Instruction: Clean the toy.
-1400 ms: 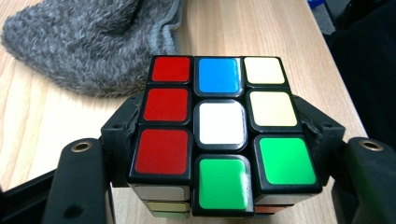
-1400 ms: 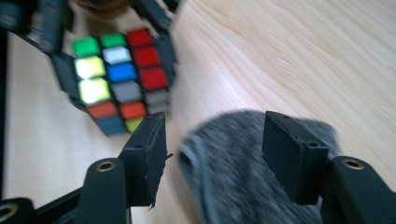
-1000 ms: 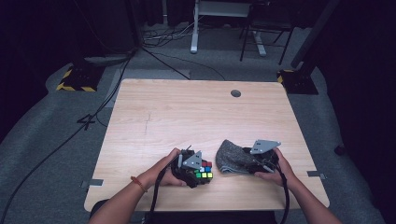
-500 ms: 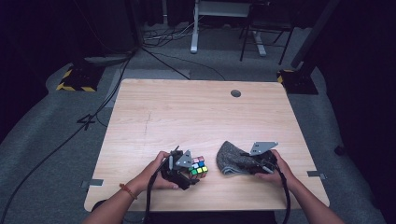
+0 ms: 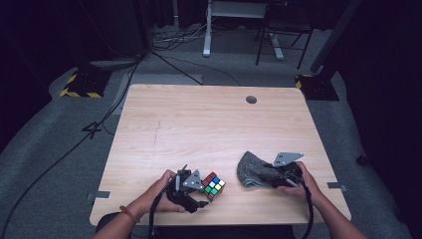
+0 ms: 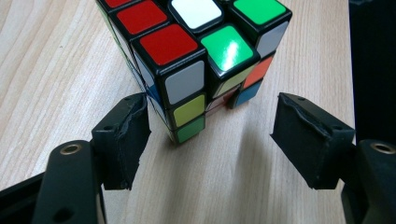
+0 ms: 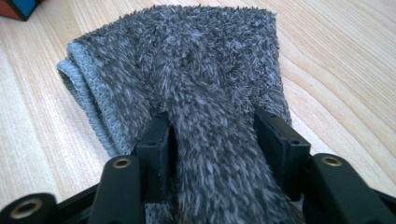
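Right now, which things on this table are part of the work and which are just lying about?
In the work:
- colourful puzzle cube, between the open left gripper jaws
- fuzzy grey folded cloth, pinched by the right gripper

Just there:
- round dark grommet in the wooden table

Pale wooden bench [image 5: 199,129], two things near its front edge.

A scrambled puzzle cube [image 5: 213,185] sits flat on the wood at lower centre of the high view; a folded grey fleecy cloth [image 5: 254,172] lies well apart to its right. A small dark round grommet [image 5: 251,99] is set in the top toward the upper right. The bench stands on grey carpet [image 5: 59,149].
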